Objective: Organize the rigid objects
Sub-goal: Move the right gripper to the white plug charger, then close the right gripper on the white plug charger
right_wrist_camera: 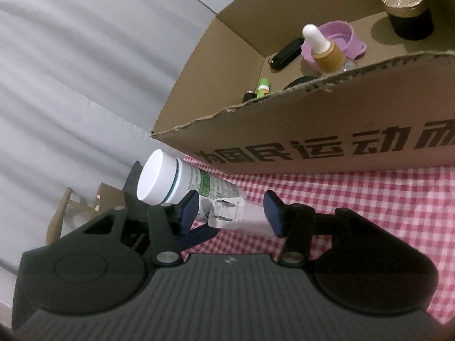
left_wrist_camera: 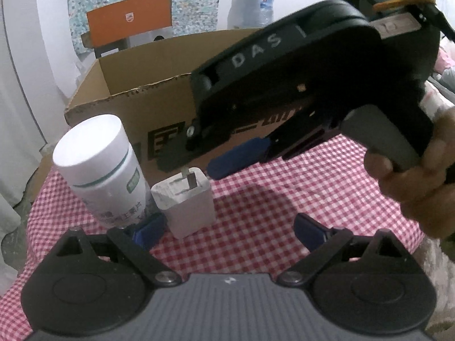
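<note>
Red-and-white checked counter [left_wrist_camera: 284, 199] with an open cardboard box [left_wrist_camera: 136, 91] at the back. A white bottle [left_wrist_camera: 105, 170] stands upright in front of the box, and a white charger plug [left_wrist_camera: 187, 201] sits just beside it, prongs up. Left claw [left_wrist_camera: 227, 231] released, jaws spread wide, nothing between them; its left pad is near the bottle base. Right claw [right_wrist_camera: 231, 213] part open around the charger plug [right_wrist_camera: 227, 213], with gaps on both sides, so the pads are not pressing and nothing is gripped. In the left view a hand [left_wrist_camera: 412, 182] holds the right claw's grip. Inside the box [right_wrist_camera: 312, 130]: a dropper bottle [right_wrist_camera: 324, 48], purple cup [right_wrist_camera: 341, 39], dark jar with gold lid [right_wrist_camera: 406, 8], black fob [right_wrist_camera: 287, 52], and a green tube [right_wrist_camera: 263, 86].
</note>
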A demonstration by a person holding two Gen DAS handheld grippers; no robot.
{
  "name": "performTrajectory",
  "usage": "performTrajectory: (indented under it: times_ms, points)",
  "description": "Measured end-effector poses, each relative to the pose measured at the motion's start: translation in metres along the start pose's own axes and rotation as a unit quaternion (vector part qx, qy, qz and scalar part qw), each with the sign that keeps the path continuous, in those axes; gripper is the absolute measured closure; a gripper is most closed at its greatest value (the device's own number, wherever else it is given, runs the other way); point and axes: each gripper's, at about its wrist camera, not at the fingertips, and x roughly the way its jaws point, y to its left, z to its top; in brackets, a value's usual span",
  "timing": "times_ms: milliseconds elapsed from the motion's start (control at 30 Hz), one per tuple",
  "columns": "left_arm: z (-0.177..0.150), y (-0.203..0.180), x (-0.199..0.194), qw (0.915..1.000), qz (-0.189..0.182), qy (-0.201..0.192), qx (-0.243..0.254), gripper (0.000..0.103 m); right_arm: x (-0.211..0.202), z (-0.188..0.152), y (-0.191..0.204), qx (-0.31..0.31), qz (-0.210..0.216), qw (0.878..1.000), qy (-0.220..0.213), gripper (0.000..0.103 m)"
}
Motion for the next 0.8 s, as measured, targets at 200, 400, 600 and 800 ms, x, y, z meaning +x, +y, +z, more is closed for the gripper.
performTrajectory:
  times_ms: [200,400,600,800]
  points:
    - [0.003,-0.007,0.002,0.9998,-0.019,-0.006,0.009,0.005,0.001,-0.003,-0.002,0.0,-0.007,1.0,0.007,0.058]
    - [0.008,-0.023,0.009,0.9984,-0.045,-0.009,0.033,0.005,-0.016,-0.007,-0.012,0.008,-0.02,1.0,-0.005,0.058]
    - [0.015,-0.043,0.021,0.9945,-0.083,-0.011,0.063,0.005,-0.043,-0.014,-0.024,0.023,-0.046,0.998,-0.026,0.057]
    - [0.022,-0.04,0.019,0.9952,-0.066,-0.027,0.066,0.007,-0.059,-0.019,-0.035,0.045,-0.055,0.996,-0.047,0.056]
